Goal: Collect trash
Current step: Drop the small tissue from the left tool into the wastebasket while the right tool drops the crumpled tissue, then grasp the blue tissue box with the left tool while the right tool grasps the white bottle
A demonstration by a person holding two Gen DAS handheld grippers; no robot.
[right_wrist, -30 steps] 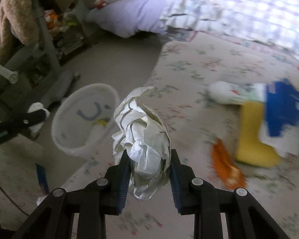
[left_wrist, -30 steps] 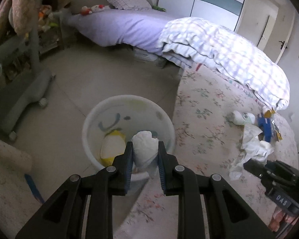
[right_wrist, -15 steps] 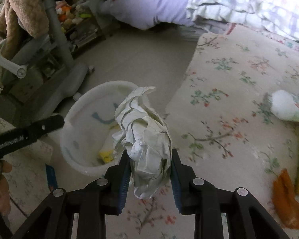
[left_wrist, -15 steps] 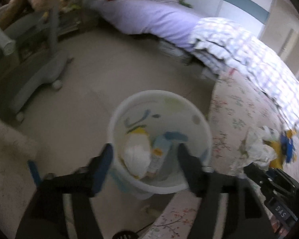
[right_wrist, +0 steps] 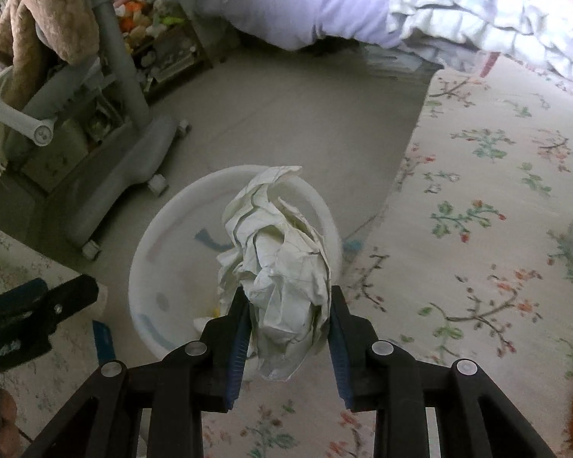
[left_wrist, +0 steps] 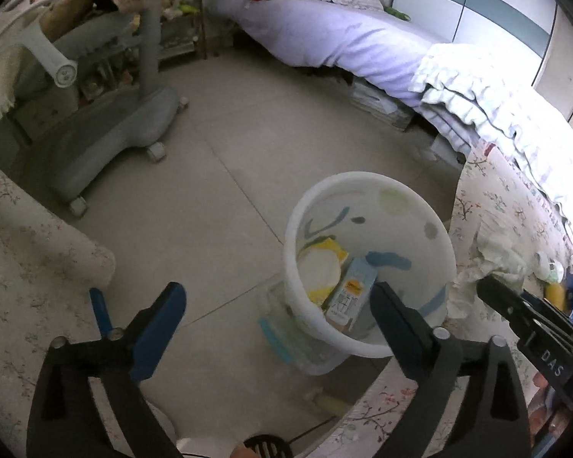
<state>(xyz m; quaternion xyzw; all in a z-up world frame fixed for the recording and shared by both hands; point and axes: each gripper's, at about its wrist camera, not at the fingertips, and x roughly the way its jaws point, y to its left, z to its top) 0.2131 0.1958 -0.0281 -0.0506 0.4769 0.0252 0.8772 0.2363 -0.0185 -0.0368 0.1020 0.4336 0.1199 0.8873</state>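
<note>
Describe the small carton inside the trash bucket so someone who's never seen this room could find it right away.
Find the white bucket on the grey tiled floor, at the edge of the floral bedspread. Inside it, the carton leans upright beside a white and yellow wrapper. It is the only boxy item, pale blue with an orange label.

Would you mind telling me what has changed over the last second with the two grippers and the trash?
The left gripper let its white wad drop into the bin; its jaws are opening, with nothing between them. The right gripper carried the crumpled paper from over the bedspread to above the bin; its jaws are starting to open, paper still between them. The bin stayed put.
</note>
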